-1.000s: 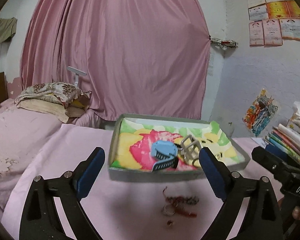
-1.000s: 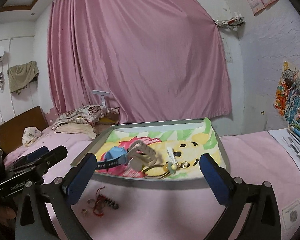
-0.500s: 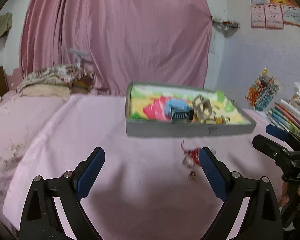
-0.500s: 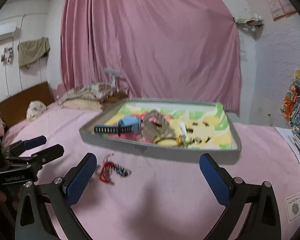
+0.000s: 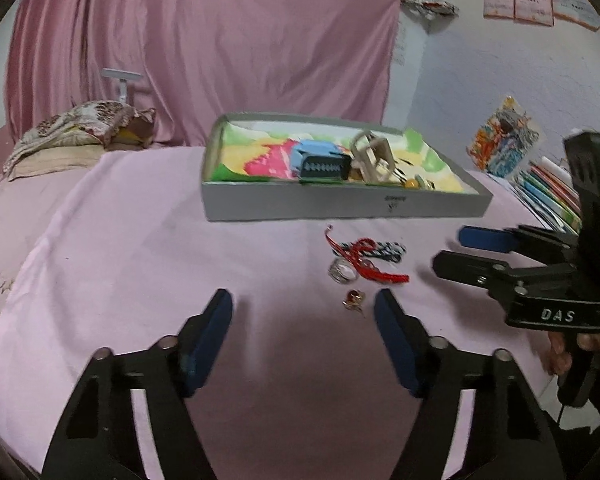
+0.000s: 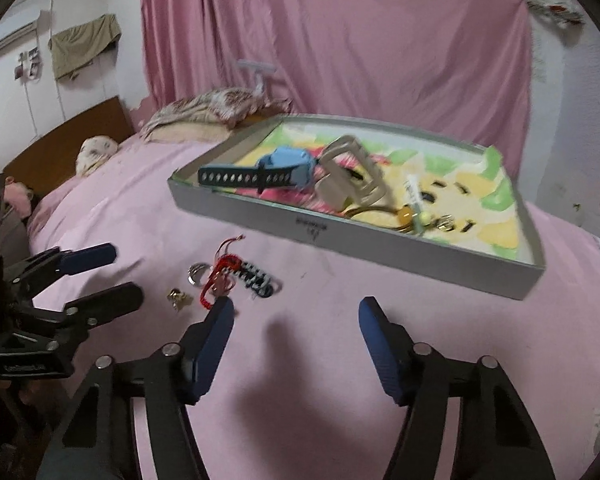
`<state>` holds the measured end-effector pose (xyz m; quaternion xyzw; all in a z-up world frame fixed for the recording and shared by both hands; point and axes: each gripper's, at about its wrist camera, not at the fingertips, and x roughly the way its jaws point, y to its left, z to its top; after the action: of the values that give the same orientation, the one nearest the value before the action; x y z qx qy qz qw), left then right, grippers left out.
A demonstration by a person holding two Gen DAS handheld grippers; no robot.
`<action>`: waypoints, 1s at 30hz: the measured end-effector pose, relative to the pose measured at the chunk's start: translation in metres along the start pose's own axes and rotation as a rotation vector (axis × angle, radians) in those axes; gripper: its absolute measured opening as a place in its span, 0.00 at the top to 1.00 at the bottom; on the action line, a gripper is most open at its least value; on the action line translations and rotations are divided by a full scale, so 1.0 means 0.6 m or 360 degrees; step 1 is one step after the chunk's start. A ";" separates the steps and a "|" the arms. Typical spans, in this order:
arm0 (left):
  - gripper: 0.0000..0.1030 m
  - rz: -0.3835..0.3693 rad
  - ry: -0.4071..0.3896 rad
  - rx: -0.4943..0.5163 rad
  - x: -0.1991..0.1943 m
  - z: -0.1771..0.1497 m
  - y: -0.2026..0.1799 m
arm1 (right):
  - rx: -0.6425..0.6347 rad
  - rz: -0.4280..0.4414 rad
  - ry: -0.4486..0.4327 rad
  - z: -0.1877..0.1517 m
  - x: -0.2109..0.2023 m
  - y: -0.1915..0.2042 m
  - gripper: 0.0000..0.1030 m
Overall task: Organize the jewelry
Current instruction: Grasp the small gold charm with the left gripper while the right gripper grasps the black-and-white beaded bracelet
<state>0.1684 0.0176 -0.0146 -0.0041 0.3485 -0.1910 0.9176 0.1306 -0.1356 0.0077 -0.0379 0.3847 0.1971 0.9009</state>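
Observation:
A grey tray [image 5: 340, 206] [image 6: 380, 244] with a colourful liner lies on the pink cloth. It holds a blue watch [image 5: 320, 160] [image 6: 276, 170], a beige clip [image 5: 374, 156] [image 6: 352, 176] and small trinkets. On the cloth in front lie a red cord bracelet [image 5: 366, 262] [image 6: 220, 276], a black-and-white braided band [image 5: 384, 250] [image 6: 258, 280], a silver ring [image 5: 342, 272] [image 6: 197, 273] and a small gold ring [image 5: 353, 300] [image 6: 179, 297]. My left gripper [image 5: 303, 308] [image 6: 100, 272] is open just short of the gold ring. My right gripper [image 6: 296, 312] [image 5: 456, 248] is open right of the bracelets.
The pink cloth covers a bed with pillows [image 5: 76, 132] [image 6: 216, 114] at the far left. A pink curtain [image 5: 204, 40] hangs behind. A stack of books [image 5: 548, 192] lies at the right edge.
Both grippers have tilted down and moved closer to the loose jewellery on the cloth. Their fingers stand closer together than before but still apart. Nothing was taken hold of.

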 end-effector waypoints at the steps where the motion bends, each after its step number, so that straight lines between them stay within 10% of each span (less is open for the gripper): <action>1: 0.46 -0.0014 0.0018 0.0000 0.004 0.000 -0.001 | -0.0010 0.0015 0.0016 0.002 0.005 0.000 0.43; 30: 0.92 -0.0061 0.0159 0.0002 0.060 0.023 -0.025 | -0.0170 0.0179 0.0223 0.044 0.071 0.026 0.80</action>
<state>0.1966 -0.0108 -0.0246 -0.0006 0.3936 -0.2089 0.8952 0.1688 -0.1014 -0.0027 -0.0777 0.4372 0.2645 0.8561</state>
